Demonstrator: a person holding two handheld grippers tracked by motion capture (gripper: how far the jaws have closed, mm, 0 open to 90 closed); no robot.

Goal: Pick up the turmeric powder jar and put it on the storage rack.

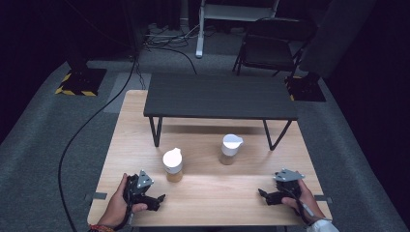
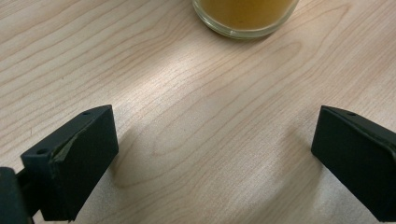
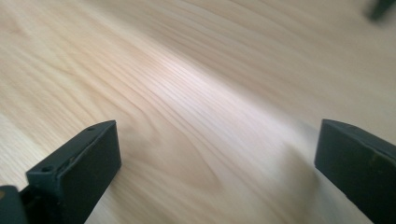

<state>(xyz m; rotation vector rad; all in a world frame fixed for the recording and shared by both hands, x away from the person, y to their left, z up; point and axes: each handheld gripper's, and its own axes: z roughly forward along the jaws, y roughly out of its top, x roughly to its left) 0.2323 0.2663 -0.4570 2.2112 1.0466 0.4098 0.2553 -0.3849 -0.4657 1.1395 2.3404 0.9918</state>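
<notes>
Evidently the left gripper [image 1: 153, 199] lay wide open and empty just short of the nearer jar [image 1: 173, 166], so a level, centred approach around its glass body, below the white lid, looked wisest.

Both grippers, left [image 1: 153, 199] and right [image 1: 267, 195], are black with blocky screw-holed jaws and grey three-cornered top plates; the left wrist wears a bright bracelet [image 1: 99, 227], the right a white cuff [image 1: 323, 225].
</notes>
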